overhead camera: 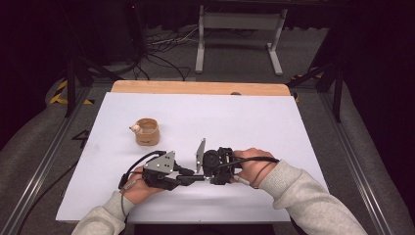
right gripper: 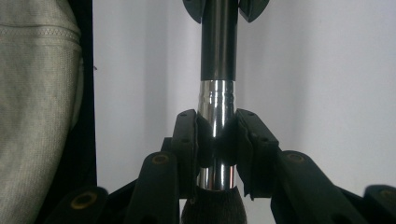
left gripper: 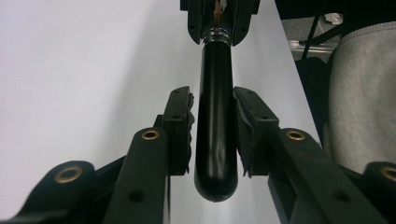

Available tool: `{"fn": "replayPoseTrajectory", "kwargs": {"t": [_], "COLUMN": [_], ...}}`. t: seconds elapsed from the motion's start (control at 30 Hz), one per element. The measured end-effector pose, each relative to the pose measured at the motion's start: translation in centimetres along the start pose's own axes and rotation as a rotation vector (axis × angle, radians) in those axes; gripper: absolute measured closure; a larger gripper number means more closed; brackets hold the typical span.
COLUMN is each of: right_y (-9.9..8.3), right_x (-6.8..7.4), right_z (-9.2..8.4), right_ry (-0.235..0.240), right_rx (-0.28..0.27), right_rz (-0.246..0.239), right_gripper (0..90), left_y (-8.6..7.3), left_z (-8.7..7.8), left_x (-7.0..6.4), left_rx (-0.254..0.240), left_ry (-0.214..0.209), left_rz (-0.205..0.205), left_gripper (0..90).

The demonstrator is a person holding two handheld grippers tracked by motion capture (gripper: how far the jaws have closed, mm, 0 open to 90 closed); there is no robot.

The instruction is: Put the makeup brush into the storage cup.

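Near the front edge of the white table [overhead camera: 293, 147], a makeup brush [left gripper: 215, 135] hangs level between both grippers. Its black handle sits between the left gripper's [left gripper: 213, 135] nearly closed jaws; the right gripper [right gripper: 216, 144] clamps the shiny metal ferrule. It looks light, stiff and slick, with soft bristles, so the handle grips best.

Grey carpet floor [overhead camera: 235, 54], loose cables [overhead camera: 164, 49], white metal stand [overhead camera: 240, 29], dark surroundings.
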State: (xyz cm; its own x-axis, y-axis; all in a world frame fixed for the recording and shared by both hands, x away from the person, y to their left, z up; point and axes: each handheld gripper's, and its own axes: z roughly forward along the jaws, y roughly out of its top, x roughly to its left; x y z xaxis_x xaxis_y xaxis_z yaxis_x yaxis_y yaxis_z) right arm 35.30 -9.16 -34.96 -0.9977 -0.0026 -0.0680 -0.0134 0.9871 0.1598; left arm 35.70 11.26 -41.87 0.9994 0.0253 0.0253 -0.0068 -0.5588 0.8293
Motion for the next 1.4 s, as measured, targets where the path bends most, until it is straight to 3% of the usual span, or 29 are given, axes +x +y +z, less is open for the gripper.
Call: {"fn": "replayPoseTrajectory", "kwargs": {"t": [0.53,0.83,0.93,1.0,1.1,1.2,1.23,1.4], "right_y": [-0.1,-0.3,-0.6,-0.7,-1.4,-1.9,-2.4,-3.5], "right_x": [0.0,0.0,-0.1,-0.1,-0.3,-0.5,-0.7,-0.9], "right_z": [-0.1,-0.2,-0.7,-0.9,-1.6,-1.9,-2.1,-2.9], "right_ry": [0.002,0.005,-0.016,-0.016,-0.005,0.005,0.011,-0.002], "right_rx": [-0.005,-0.033,-0.085,-0.101,-0.178,-0.224,-0.269,-0.369], "right_rz": [-0.016,-0.017,0.003,0.008,0.035,0.042,0.059,0.078], "right_gripper": [70.6,67.0,57.1,55.3,50.4,48.2,46.9,45.2], "left_y": [0.1,0.2,0.2,0.2,0.2,0.2,0.2,0.2], "left_z": [-0.2,-0.3,-0.2,-0.2,-0.4,-0.4,-0.5,-0.6], "left_x": [-0.4,-0.4,-0.4,-0.4,-0.4,-0.4,-0.4,-0.4], "left_rx": [0.006,0.010,0.016,0.015,0.008,0.003,0.000,-0.006], "left_ry": [0.002,-0.001,-0.001,0.000,0.007,0.003,0.007,0.007], "left_rz": [0.054,0.040,0.046,0.046,0.039,0.037,0.038,0.037], "left_gripper": [73.9,74.1,74.1,74.0,74.0,74.1,74.0,74.0]}}
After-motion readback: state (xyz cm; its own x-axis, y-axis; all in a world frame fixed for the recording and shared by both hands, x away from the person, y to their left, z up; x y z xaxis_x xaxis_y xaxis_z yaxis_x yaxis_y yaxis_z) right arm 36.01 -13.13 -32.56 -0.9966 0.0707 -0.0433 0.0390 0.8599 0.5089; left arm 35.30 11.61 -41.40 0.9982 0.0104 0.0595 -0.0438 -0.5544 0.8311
